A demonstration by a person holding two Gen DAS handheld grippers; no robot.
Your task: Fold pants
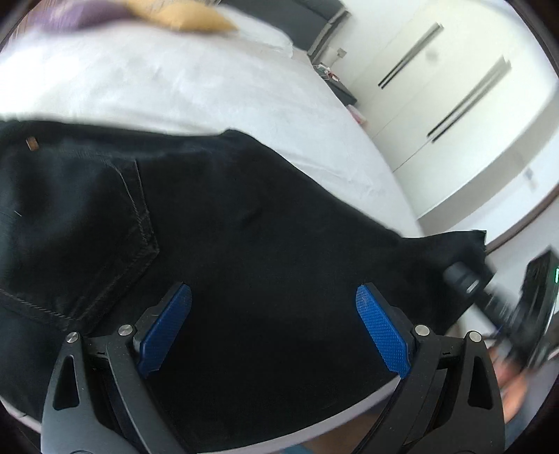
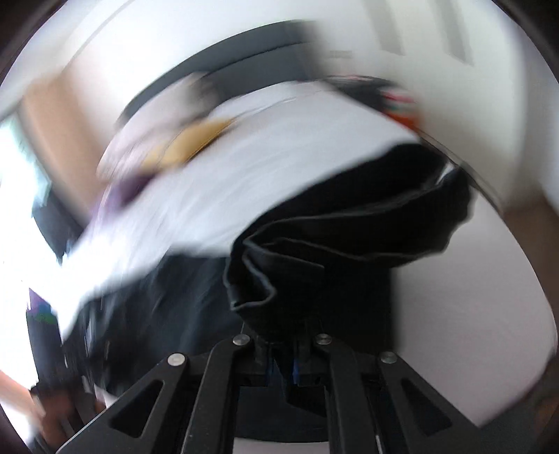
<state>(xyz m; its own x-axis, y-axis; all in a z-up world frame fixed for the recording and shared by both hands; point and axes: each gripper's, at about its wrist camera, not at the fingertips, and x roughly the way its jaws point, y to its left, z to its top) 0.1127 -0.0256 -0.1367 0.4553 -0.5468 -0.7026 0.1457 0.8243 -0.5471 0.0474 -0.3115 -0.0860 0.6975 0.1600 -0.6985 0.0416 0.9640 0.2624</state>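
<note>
Only rightward: tool [image 2: 281, 344] clamping pants [image 2: 349, 227]

White bed [image 1: 195, 87], white wardrobe [image 1: 464, 104] with dark handles

Left tongs [image 1: 273, 328] gape wide; right tongs [image 2: 282, 344] clamped (on cloth).

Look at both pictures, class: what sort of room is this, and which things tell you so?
Most likely a bedroom. Black pants lie on a wide bed with a white sheet, cushions sit at its far end, and tall white wardrobe doors line the wall.
</note>
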